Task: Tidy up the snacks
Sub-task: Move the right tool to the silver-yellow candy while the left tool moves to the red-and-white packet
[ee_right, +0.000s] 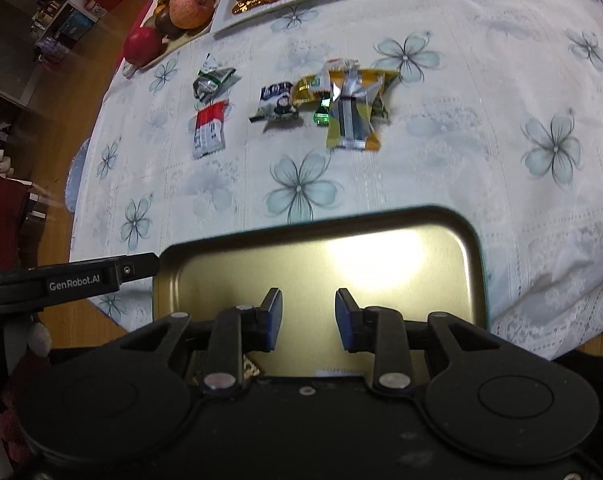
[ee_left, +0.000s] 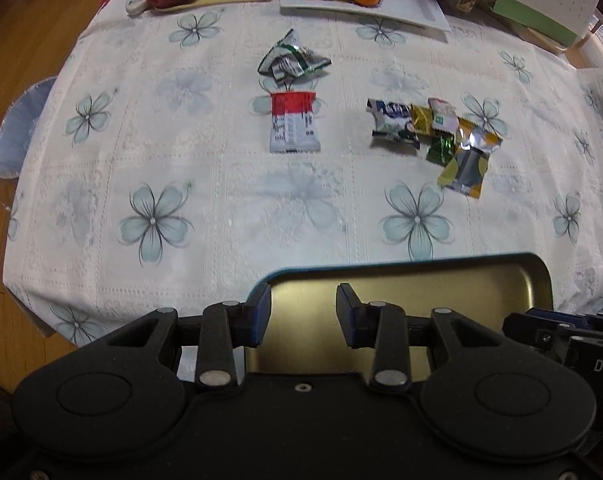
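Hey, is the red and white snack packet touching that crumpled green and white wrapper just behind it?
Cannot tell. In the left wrist view the red and white packet and the green and white wrapper nearly meet; in the right wrist view their edges seem to meet, but blur hides any contact.

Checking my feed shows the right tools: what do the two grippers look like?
Both the left gripper and right gripper are matte black plastic with scissor-like linkages, silver rivets, round housing bulges and blue-padded jaws. White "GenRobot.AI" lettering marks the left gripper's side.
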Available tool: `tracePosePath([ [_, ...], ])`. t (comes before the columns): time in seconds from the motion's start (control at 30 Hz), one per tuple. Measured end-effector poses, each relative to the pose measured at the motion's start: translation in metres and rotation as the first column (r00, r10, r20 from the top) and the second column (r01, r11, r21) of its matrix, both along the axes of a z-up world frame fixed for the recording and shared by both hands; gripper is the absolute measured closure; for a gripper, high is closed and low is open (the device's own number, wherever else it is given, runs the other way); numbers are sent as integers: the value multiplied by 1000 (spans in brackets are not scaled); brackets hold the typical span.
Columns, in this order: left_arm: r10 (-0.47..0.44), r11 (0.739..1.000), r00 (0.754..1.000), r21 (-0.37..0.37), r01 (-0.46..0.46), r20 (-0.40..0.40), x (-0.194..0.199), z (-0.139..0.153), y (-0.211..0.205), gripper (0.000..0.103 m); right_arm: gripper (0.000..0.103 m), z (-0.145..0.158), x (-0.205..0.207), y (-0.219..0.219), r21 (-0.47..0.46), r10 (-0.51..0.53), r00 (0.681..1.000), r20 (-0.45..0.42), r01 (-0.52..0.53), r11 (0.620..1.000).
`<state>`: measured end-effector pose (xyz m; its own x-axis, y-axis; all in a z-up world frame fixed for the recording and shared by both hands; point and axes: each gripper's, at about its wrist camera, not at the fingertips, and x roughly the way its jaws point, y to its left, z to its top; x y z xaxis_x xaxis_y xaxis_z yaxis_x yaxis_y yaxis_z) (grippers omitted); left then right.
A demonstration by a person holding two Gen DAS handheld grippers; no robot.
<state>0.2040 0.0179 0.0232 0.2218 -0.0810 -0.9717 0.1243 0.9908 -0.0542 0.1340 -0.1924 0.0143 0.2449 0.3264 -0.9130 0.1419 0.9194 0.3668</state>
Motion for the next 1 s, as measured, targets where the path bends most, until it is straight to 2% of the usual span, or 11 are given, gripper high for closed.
tracePosePath([
  [0.23,46,999,999,12,-46,28,56,3,0,57,69,14,68,-14,-70,-36,998,55,40,997],
  [0.43,105,994,994,21,-106,37,95,-6,1,57,66,2,120,-23,-98,-113,992,54,118,988],
  [0.57,139,989,990,41,-141,33,112,-18,4,57,65,-19,135,-23,-110,-138,990,27,140,984],
  [0.87,194,980,981,35,-194,-2,131,-46,15,57,65,-65,149,-12,-136,-156,987,-25,151,979],
  [1.0,221,975,975,-6,-221,-8,139,-45,20,57,61,-73,157,-6,-144,-161,987,-19,157,977],
])
